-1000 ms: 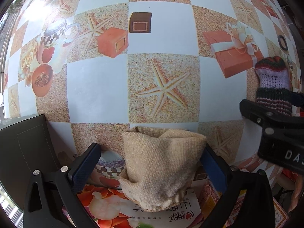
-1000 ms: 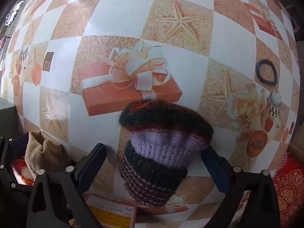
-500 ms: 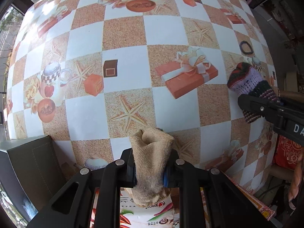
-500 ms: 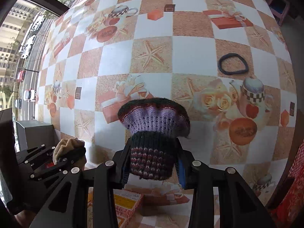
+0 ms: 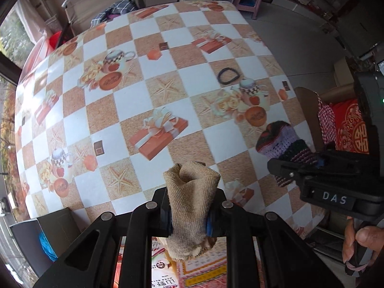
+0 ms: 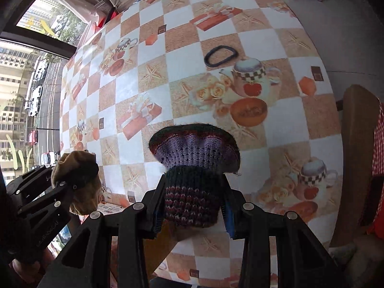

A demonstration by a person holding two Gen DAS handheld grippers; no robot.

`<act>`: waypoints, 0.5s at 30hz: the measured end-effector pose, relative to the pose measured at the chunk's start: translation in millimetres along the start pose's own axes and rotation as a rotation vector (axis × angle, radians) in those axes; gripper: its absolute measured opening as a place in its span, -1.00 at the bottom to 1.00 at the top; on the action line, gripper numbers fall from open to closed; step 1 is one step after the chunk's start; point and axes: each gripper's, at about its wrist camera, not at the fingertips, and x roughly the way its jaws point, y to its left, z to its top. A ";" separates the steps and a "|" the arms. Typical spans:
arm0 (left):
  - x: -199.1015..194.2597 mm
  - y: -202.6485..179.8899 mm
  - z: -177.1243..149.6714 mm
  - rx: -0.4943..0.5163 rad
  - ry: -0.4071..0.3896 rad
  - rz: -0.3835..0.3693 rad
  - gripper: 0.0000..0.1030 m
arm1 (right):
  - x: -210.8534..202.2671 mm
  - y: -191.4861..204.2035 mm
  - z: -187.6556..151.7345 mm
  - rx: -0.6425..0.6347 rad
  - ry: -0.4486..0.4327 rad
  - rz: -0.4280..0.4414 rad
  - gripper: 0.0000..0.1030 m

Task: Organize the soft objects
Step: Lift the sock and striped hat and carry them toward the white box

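The counter (image 5: 148,100) is seen spread across both views, covered with a checked cloth printed with starfish, gift boxes, teapots and roses. A wooden chair (image 6: 355,168) is seen at the counter's right edge, with a red-and-white checked fabric (image 6: 380,144) draped over it. A dark box (image 5: 36,240) is seen at the lower left of the left wrist view, just off the counter's near edge. A printed packet (image 5: 204,271) is partly visible beneath the left gripper. A black hair band (image 5: 228,76) is laid flat on the far right part of the counter, just beyond a printed teapot, well apart from both grippers and with nothing lying across it.

The left gripper (image 5: 189,218) is seen clamped on a tan burlap pouch (image 5: 192,196), its fingers (image 5: 165,218) pressed into the cloth on both sides; the pouch is held above the counter's near edge, its open mouth pointing away. The right gripper (image 6: 192,206) is seen clenched on a striped knitted hat (image 6: 194,158), the dark ribbed part pinched between the fingers (image 6: 157,213) while the purple part flares out beyond them. The two held things are kept side by side, apart.
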 end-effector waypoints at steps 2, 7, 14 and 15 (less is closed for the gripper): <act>-4.4 -16.5 4.1 0.045 -0.019 -0.014 -0.60 | -7.1 -9.2 -12.5 0.025 -0.012 0.002 -0.20; -18.9 -57.0 3.0 0.131 -0.049 -0.063 -0.59 | -19.2 -26.0 -36.6 0.087 -0.030 -0.012 -0.20; -29.3 -100.9 -18.3 0.248 -0.064 -0.092 -0.59 | -41.4 -46.3 -70.2 0.150 -0.061 -0.034 -0.20; -30.8 -106.2 -22.6 0.264 -0.064 -0.099 -0.60 | -43.5 -49.4 -75.6 0.161 -0.064 -0.036 -0.20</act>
